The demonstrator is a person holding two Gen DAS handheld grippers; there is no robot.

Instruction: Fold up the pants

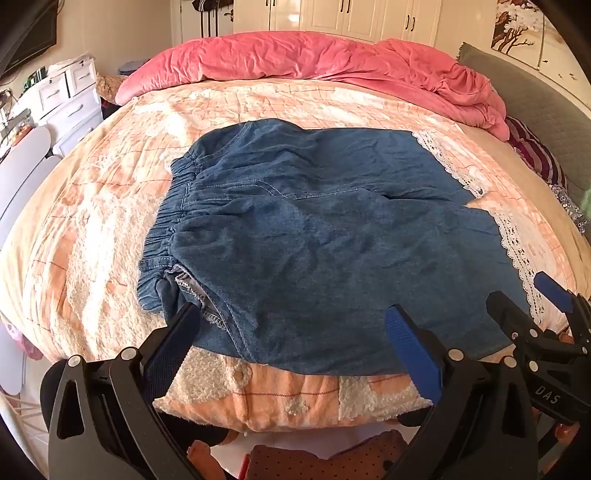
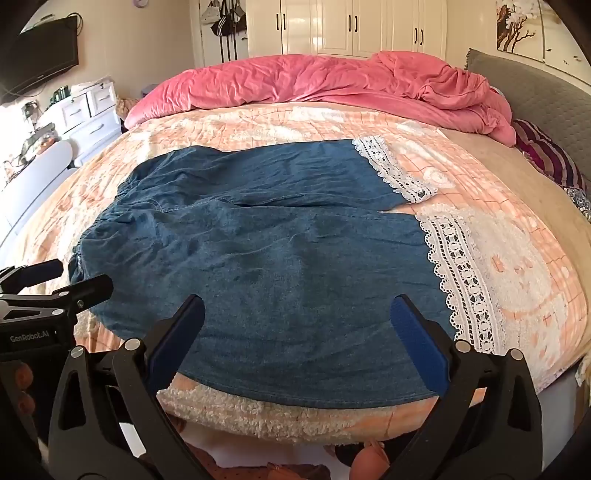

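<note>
Blue denim pants with white lace cuffs lie spread flat on the bed, elastic waistband to the left, legs to the right. My left gripper hovers open over the near edge by the waistband corner, nothing between its fingers. In the right wrist view the same pants fill the middle, lace cuffs at right. My right gripper stands open above the near leg's lower edge, holding nothing. The right gripper shows at the lower right of the left wrist view; the left gripper shows at the left of the right wrist view.
The bed carries an orange and cream fleece blanket. A pink duvet is bunched along the far side, striped pillows at the right by a grey headboard. White drawers and wardrobes stand beyond.
</note>
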